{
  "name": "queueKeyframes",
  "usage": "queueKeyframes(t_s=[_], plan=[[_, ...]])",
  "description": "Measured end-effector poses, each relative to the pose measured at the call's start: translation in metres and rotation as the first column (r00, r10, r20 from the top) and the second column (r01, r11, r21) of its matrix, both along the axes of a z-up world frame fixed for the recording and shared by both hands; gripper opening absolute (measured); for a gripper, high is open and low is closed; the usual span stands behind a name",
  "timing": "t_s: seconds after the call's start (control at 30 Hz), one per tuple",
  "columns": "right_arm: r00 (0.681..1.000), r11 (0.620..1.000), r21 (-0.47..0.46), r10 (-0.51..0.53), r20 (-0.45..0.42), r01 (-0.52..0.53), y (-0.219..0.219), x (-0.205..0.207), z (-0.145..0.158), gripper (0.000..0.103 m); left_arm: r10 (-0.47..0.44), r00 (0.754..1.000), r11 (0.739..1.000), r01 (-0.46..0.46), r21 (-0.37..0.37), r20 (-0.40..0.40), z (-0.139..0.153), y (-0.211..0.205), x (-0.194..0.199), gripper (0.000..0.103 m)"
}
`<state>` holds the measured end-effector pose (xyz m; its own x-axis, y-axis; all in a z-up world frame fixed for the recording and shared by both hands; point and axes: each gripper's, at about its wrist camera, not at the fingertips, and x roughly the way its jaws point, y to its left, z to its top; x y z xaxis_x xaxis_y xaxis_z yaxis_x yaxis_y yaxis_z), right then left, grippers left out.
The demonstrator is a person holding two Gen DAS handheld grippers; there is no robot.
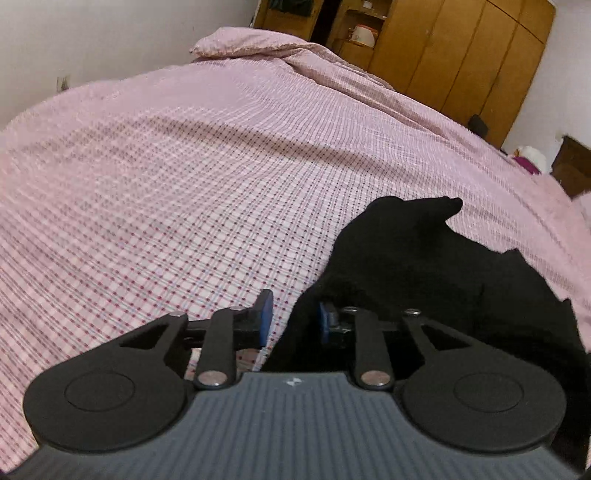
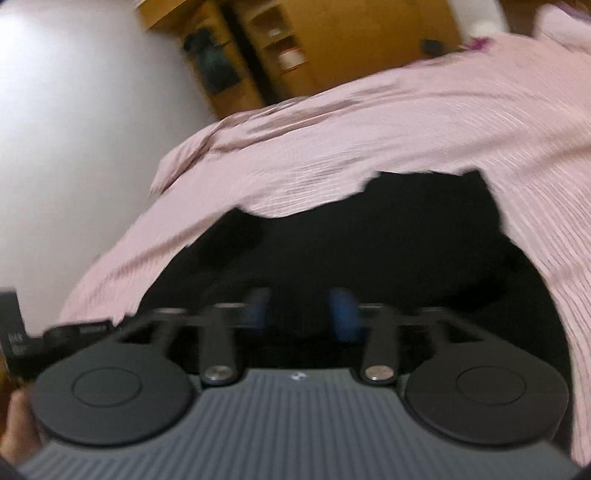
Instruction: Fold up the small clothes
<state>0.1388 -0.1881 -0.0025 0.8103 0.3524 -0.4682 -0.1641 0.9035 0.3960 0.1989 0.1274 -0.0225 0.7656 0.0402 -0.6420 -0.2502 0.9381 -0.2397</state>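
A black garment (image 1: 424, 273) lies crumpled on the pink checked bedspread (image 1: 184, 192), low and to the right in the left wrist view. My left gripper (image 1: 294, 317) hovers at its left edge. The blue pads stand apart: the right one is over the cloth, and bedspread shows beside the left one. In the blurred right wrist view the same black garment (image 2: 388, 251) fills the middle, spread across the bedspread (image 2: 369, 129). My right gripper (image 2: 301, 310) sits low over it with its blue pads well apart, and no cloth visibly pinched between them.
A pillow (image 1: 251, 42) lies at the bed's far end, with a wooden wardrobe (image 1: 461, 55) behind it. A white wall (image 1: 92, 33) runs along the left side. A person's hand (image 2: 16, 424) and a black device (image 2: 14, 325) show at the right wrist view's left edge.
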Motion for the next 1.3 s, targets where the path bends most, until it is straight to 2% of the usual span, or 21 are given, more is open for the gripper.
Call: queueKeyframes(t_s=[0.03,0.13,0.33,0.37,0.43,0.47,0.53,0.6,0.7,0.77,0.83,0.9,0.97,1.03,1.1,1.17,1.3], plan=[[0.999,1.000,-0.022,0.023,0.030,-0.022,0.009,0.002,0.003,0.075,-0.009,1.000,1.000,0.009,0.019,0.003,0.002,-0.001,-0.001,0.034],[0.992,0.991,-0.090,0.109,0.070,-0.103,0.037,0.018,0.011,0.074,-0.029,0.999,0.998,0.028,0.053,0.016,0.007,-0.003,0.001,0.038],[0.971,0.944,-0.226,0.233,-0.054,-0.240,0.081,0.057,-0.004,0.070,-0.108,0.993,0.993,0.106,0.052,0.053,0.001,-0.011,0.014,0.043],[0.971,0.941,-0.242,0.224,-0.080,-0.237,0.083,0.063,-0.009,0.045,-0.116,0.991,0.992,0.114,0.046,0.059,-0.002,-0.013,0.019,0.043],[0.975,0.954,-0.215,0.188,-0.119,-0.210,0.078,0.070,-0.015,0.012,-0.108,0.990,0.993,0.104,0.053,0.086,-0.006,-0.018,0.024,0.042],[0.979,0.968,-0.172,0.167,-0.115,-0.185,0.071,0.071,-0.014,0.011,-0.086,0.990,0.994,0.078,0.074,0.108,-0.006,-0.020,0.023,0.039],[0.993,0.985,-0.127,0.108,-0.039,-0.112,0.055,0.061,-0.005,0.011,-0.020,0.986,0.992,-0.002,0.129,0.166,-0.002,-0.025,0.016,0.036],[0.998,0.995,-0.099,0.022,0.051,-0.017,0.035,0.043,0.004,0.011,0.017,0.979,0.986,-0.050,0.158,0.205,0.001,-0.026,0.009,0.036],[0.986,0.989,-0.020,-0.144,0.086,0.146,-0.006,0.026,0.002,0.011,0.005,0.982,0.980,-0.042,0.196,0.187,0.002,-0.029,0.007,0.036],[0.976,0.976,-0.029,-0.213,0.054,0.215,-0.029,0.020,-0.010,0.011,-0.036,0.987,0.978,0.002,0.209,0.157,0.002,-0.029,0.005,0.037],[0.966,0.966,-0.030,-0.257,-0.032,0.256,-0.050,0.018,-0.029,0.014,-0.053,0.989,0.978,0.024,0.209,0.137,0.003,-0.025,-0.002,0.038],[0.952,0.959,-0.013,-0.282,-0.120,0.283,-0.066,0.012,-0.047,0.014,-0.072,0.990,0.983,0.050,0.175,0.119,0.006,-0.017,-0.007,0.038],[0.956,0.964,0.026,-0.258,-0.136,0.264,-0.079,0.003,-0.056,0.015,-0.093,0.990,0.988,0.078,0.134,0.105,0.013,-0.008,-0.014,0.038],[0.964,0.973,0.015,-0.228,-0.138,0.232,-0.085,-0.002,-0.053,0.021,-0.123,0.988,0.986,0.111,0.122,0.094,0.021,-0.001,-0.020,0.039],[0.965,0.975,-0.028,-0.221,-0.139,0.219,-0.088,-0.008,-0.043,0.037,-0.156,0.984,0.980,0.143,0.139,0.086,0.030,0.003,-0.027,0.039],[0.971,0.975,-0.050,-0.218,-0.092,0.214,-0.094,-0.016,-0.030,0.061,-0.167,0.981,0.974,0.149,0.169,0.099,0.042,0.005,-0.035,0.042],[0.980,0.977,-0.080,-0.197,-0.006,0.195,-0.104,-0.013,-0.008,0.064,-0.187,0.972,0.970,0.160,0.181,0.143,0.063,0.007,-0.035,0.051]])
